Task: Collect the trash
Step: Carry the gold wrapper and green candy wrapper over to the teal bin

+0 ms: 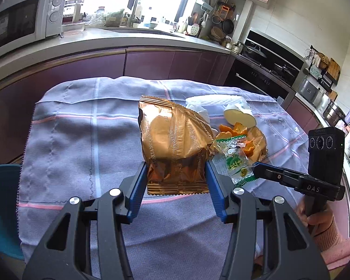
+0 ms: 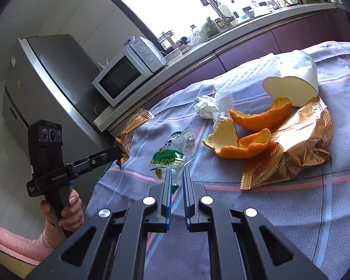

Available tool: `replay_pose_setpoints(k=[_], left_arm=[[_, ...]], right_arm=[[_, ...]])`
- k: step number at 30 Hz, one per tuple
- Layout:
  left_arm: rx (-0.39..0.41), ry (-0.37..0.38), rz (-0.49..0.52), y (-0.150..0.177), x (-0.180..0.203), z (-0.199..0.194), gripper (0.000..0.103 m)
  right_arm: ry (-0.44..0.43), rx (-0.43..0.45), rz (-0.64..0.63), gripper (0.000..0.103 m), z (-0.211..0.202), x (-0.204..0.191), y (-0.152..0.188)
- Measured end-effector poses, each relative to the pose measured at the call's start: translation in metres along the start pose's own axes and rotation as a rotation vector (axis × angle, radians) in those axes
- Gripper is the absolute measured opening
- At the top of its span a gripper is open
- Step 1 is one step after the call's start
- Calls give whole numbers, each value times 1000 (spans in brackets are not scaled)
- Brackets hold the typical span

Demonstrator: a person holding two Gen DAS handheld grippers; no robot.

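My left gripper (image 1: 175, 175) is shut on a large gold foil wrapper (image 1: 175, 144), its blue pads pressing both sides of the lower end, lifted a little off the cloth. To its right, my right gripper (image 2: 176, 172) is shut on the edge of a green-and-clear plastic wrapper (image 2: 172, 151). Beyond that wrapper lie orange peels (image 2: 259, 119), a crumpled white tissue (image 2: 210, 107), a squashed white paper cup (image 2: 298, 79) and a second gold wrapper (image 2: 298, 147). The right wrist view shows the left gripper (image 2: 115, 151) with the gold wrapper (image 2: 128, 128) in its tip.
Everything lies on a table under a grey-lilac checked cloth (image 1: 81, 140). A teal chair (image 1: 2, 210) stands at the table's left edge. Behind runs a kitchen counter with a microwave (image 1: 23, 16), a sink and purple cabinets. A person's hands in pink sleeves hold both grippers.
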State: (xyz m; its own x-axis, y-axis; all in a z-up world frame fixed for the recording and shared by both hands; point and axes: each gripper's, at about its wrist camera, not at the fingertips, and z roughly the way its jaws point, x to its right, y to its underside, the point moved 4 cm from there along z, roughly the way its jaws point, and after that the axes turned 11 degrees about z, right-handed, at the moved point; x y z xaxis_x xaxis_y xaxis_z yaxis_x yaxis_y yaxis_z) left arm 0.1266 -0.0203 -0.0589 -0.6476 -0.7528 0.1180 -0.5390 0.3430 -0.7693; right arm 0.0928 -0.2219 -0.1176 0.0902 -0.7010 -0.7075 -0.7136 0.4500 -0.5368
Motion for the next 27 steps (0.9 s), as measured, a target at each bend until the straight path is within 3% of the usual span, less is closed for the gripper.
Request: replay_pose_setpoints(k=[27], left_arm=[[71,-175,-59,34,-49,-95,50]], right_arm=[[-130,-103,-101,8,54,-68,4]])
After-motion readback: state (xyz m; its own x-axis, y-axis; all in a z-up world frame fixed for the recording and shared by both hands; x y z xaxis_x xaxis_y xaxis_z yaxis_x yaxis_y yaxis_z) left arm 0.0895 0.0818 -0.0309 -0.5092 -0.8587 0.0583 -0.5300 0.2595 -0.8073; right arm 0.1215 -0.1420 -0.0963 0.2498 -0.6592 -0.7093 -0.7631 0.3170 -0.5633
